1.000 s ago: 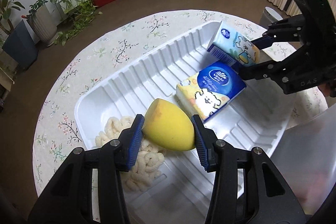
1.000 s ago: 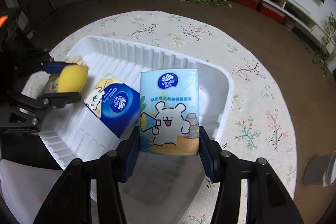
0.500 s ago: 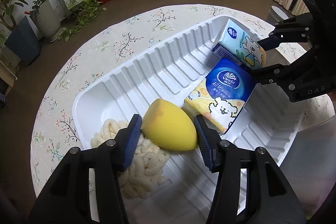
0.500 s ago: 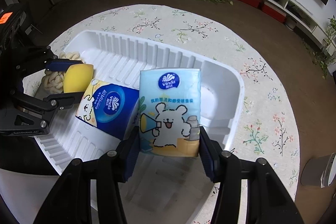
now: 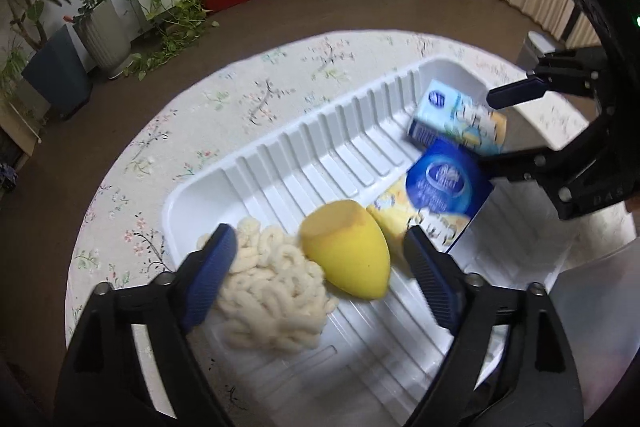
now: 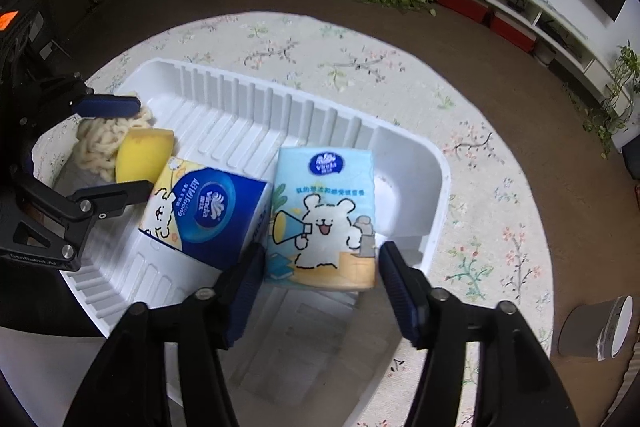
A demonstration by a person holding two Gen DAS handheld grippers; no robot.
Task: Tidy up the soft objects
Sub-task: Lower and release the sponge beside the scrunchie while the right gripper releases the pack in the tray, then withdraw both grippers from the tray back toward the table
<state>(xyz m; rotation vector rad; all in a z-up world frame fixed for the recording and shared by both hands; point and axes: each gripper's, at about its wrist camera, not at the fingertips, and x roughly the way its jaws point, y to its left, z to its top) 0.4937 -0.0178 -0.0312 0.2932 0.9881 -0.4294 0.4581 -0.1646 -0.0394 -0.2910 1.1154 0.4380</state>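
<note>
On the flowered round table (image 6: pixel 460 99) sits the ribbed white tray (image 5: pixel 280 163); inside it lie a cream yarn bundle (image 5: pixel 272 287), a yellow sponge egg (image 5: pixel 348 255), a dark blue tissue pack (image 6: pixel 208 211) and a pale blue tissue pack (image 6: pixel 324 219). Both the left gripper (image 5: pixel 316 271) and the right gripper (image 6: pixel 320 267) have just been opening; each stands apart, clamped on nothing, sponge and pale pack loose between them. All look light and squashy; I'd pinch each gently across its middle.

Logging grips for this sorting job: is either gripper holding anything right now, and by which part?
Nothing is held. The left gripper has just opened off the yellow sponge; the right gripper has just opened off the light-blue tissue pack.
</note>
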